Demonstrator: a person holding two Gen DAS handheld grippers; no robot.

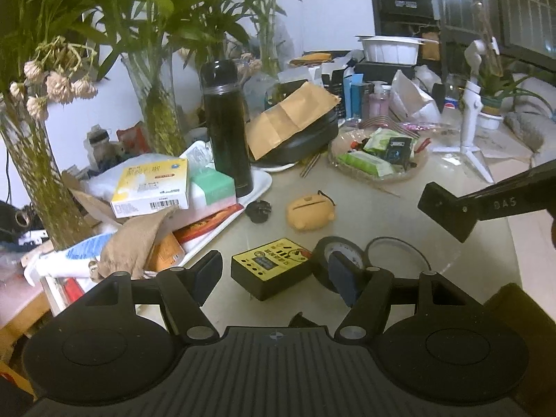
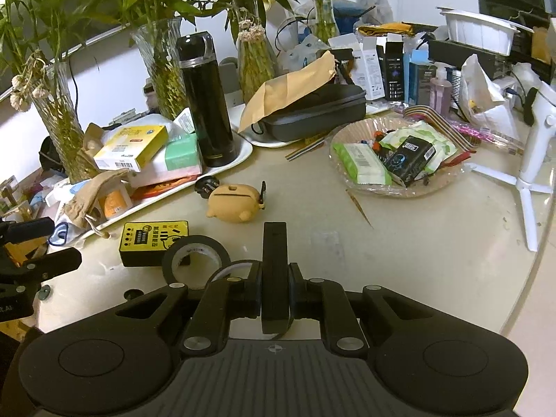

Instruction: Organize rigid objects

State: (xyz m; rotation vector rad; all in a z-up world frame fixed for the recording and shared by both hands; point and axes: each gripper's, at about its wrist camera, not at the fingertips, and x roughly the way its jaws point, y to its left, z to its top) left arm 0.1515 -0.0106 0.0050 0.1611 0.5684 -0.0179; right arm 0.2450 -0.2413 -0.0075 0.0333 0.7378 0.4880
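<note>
A black box with a yellow label (image 1: 271, 267) (image 2: 153, 243) lies on the pale table. My left gripper (image 1: 276, 267) is open, with the box between its fingers and a gap on each side. A black tape roll (image 1: 333, 260) (image 2: 196, 255) leans against the box's right end, behind the right finger. A thinner ring (image 1: 396, 253) lies beside it. A tan pig-shaped case (image 1: 311, 213) (image 2: 232, 205) sits further back. My right gripper (image 2: 274, 229) (image 1: 444, 208) is shut with nothing seen in it, hovering to the right of the tape roll.
A white tray (image 1: 260, 180) on the left carries a black flask (image 1: 227, 128), boxes and a cloth pouch. At the back right stands a glass dish (image 2: 347, 132) full of packets. A white tripod (image 2: 531, 160) is near the table's right edge. Plant vases line the wall.
</note>
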